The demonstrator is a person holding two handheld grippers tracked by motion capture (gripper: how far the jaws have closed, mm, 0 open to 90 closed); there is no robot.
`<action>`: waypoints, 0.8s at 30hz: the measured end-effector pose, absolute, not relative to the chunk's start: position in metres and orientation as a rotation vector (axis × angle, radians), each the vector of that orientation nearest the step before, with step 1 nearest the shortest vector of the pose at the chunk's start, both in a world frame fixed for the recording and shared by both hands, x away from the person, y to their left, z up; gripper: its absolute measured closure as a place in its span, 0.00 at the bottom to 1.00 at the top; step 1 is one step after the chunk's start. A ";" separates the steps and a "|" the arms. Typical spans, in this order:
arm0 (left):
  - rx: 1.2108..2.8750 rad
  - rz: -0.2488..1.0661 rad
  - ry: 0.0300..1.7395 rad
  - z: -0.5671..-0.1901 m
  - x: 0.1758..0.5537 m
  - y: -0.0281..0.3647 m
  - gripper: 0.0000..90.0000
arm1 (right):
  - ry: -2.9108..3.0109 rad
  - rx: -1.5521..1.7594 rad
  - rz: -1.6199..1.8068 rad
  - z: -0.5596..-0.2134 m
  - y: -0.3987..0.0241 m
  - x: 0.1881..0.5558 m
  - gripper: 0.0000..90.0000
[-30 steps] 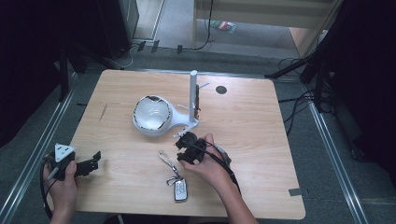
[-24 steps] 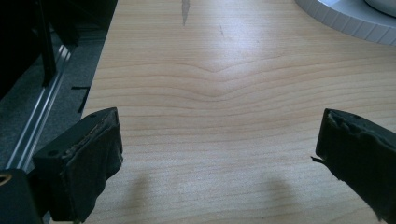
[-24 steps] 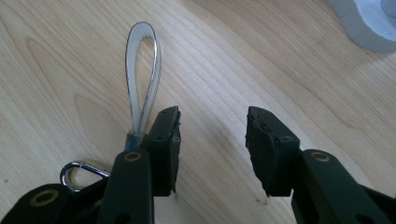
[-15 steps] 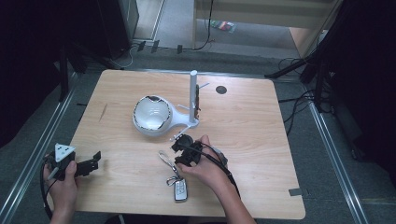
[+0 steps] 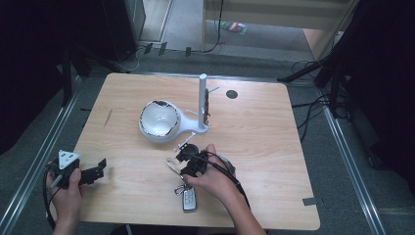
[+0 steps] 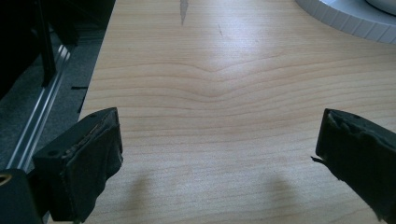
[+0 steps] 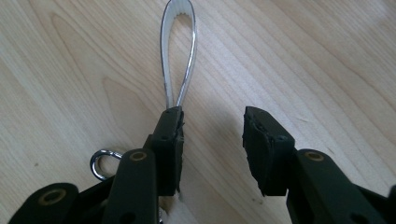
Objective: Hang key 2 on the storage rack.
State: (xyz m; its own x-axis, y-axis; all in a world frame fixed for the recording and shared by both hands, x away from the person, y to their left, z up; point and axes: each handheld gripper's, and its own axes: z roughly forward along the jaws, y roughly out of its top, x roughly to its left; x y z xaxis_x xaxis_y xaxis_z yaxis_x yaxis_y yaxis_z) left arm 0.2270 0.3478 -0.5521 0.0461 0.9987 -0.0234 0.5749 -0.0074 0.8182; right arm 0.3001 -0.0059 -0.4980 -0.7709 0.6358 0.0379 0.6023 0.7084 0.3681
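Note:
A black car key fob (image 5: 189, 199) lies near the table's front edge, with a metal ring (image 7: 100, 163) and a white strap loop (image 5: 172, 165) leading away from it. My right gripper (image 5: 188, 159) hangs low over that strap and is open. In the right gripper view the strap loop (image 7: 179, 46) runs forward from beside the left jaw, and bare wood shows between the fingertips of the right gripper (image 7: 212, 119). My left gripper (image 5: 100, 166) is open at the table's left front, holding nothing. The left gripper (image 6: 219, 126) has its jaws wide apart over bare wood.
A white bowl-shaped dish on a base (image 5: 159, 120) with an upright white post (image 5: 202, 100) stands mid-table, just beyond my right gripper. A round black hole (image 5: 231, 94) sits near the back edge. The wooden table (image 5: 274, 147) has a metal rail (image 5: 39, 161) along its left side.
My right gripper has shifted a little to the left and toward the person, down over the key's strap. The left gripper has stayed put.

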 end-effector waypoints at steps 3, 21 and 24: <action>1.658 0.811 1.603 -0.552 0.227 0.348 0.01 | 2.837 1.027 0.546 -0.498 -0.005 0.298 0.67; 1.659 0.810 1.603 -0.552 0.227 0.348 0.01 | 2.915 1.022 0.460 -0.506 0.007 0.294 0.74; 1.659 0.809 1.603 -0.552 0.227 0.348 0.01 | 2.918 1.028 0.455 -0.507 0.008 0.294 0.77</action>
State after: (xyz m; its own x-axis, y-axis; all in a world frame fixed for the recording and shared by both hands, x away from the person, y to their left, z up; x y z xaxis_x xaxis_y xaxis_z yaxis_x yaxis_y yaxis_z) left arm 0.2268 0.3481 -0.5520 0.0466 0.9986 -0.0238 0.5740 -0.0073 0.8188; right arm 0.2944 0.0079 -0.5072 -0.7839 0.6154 0.0821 0.6112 0.7417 0.2763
